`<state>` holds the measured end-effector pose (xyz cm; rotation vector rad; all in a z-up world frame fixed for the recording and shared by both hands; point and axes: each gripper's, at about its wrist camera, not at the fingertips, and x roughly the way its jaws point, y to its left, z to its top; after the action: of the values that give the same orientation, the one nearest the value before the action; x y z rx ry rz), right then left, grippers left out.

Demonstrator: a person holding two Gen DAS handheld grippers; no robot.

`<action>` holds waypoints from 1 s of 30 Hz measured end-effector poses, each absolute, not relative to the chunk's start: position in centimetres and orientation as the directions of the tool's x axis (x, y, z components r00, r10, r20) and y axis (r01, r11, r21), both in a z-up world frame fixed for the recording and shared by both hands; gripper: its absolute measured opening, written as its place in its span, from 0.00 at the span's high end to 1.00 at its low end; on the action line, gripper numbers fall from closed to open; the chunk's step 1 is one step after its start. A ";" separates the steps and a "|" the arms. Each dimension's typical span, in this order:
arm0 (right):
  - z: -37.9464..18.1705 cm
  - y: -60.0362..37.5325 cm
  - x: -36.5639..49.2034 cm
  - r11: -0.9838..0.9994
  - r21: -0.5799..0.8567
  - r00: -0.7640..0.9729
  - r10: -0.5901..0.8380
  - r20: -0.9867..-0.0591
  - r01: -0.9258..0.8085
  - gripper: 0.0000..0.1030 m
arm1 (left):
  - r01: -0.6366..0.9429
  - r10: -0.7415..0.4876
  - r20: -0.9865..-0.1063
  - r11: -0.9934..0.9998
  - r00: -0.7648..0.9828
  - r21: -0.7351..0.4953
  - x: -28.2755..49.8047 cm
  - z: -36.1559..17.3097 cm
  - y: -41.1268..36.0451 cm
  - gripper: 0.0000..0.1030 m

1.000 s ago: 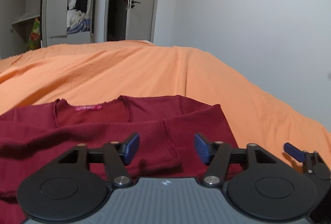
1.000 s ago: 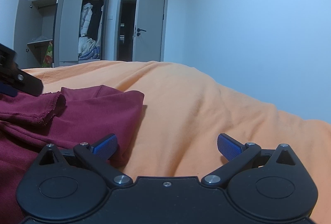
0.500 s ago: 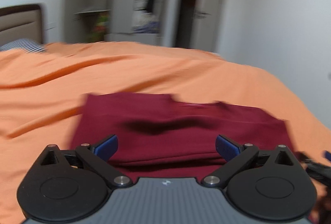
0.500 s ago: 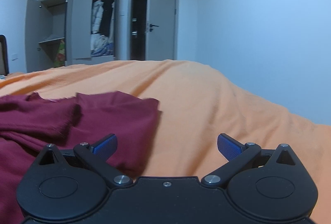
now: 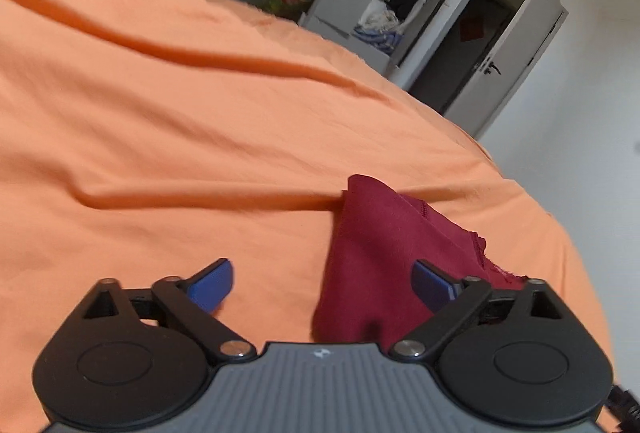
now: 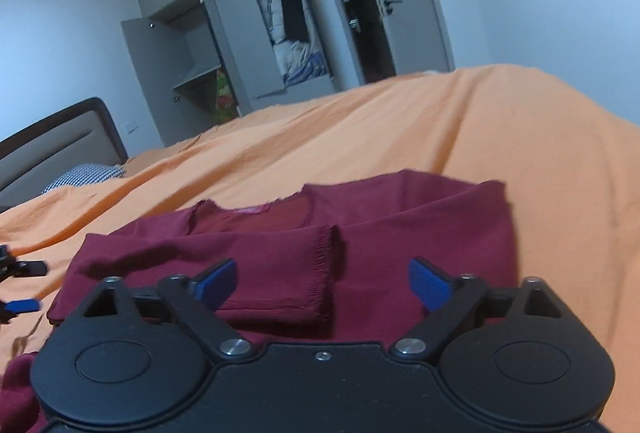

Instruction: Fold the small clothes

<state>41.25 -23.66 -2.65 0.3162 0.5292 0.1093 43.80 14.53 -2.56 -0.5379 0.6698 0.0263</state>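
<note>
My right claw (image 6: 322,283) is spread wide with nothing in it, hovering over the maroon top (image 6: 400,229), which lies partly folded on the orange bedspread (image 6: 500,137), one sleeve cuff (image 6: 320,273) laid across the chest. That view shows the neckline and pink label; the left view only catches one maroon corner (image 5: 384,253). My left claw (image 5: 322,285) is wide open too and empty, over the bedspread at the top's edge. The right view also shows the headboard (image 6: 60,145).
</note>
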 end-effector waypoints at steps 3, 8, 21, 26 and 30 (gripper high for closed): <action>-2.9 -23.2 42.0 0.938 0.347 0.847 0.193 -0.496 -0.010 0.36 | -0.159 -0.187 -0.617 0.872 0.765 -0.462 46.3 -3.5 13.9 0.24; -3.1 -22.4 42.3 0.946 0.324 0.835 0.191 -0.516 -0.016 0.86 | -0.086 -0.198 -0.633 0.918 0.748 -0.388 47.9 -3.0 11.1 0.94; -4.1 -21.4 41.1 0.986 0.170 0.817 0.101 -0.567 -0.004 0.78 | -0.128 -0.060 -0.666 0.965 0.743 -0.229 47.8 -3.0 9.1 0.93; -3.1 -22.6 38.6 0.977 0.210 0.833 0.138 -0.536 -0.027 0.31 | -0.116 -0.092 -0.656 0.957 0.750 -0.266 46.0 -1.7 9.9 0.45; -2.7 -23.6 35.5 0.973 0.227 0.835 0.157 -0.527 -0.040 0.11 | -0.079 -0.116 -0.631 0.959 0.767 -0.273 43.1 -0.5 10.4 0.30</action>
<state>35.51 -23.57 -2.71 0.2107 0.5739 0.1048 43.07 10.40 -0.45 -0.2931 0.6983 -0.0203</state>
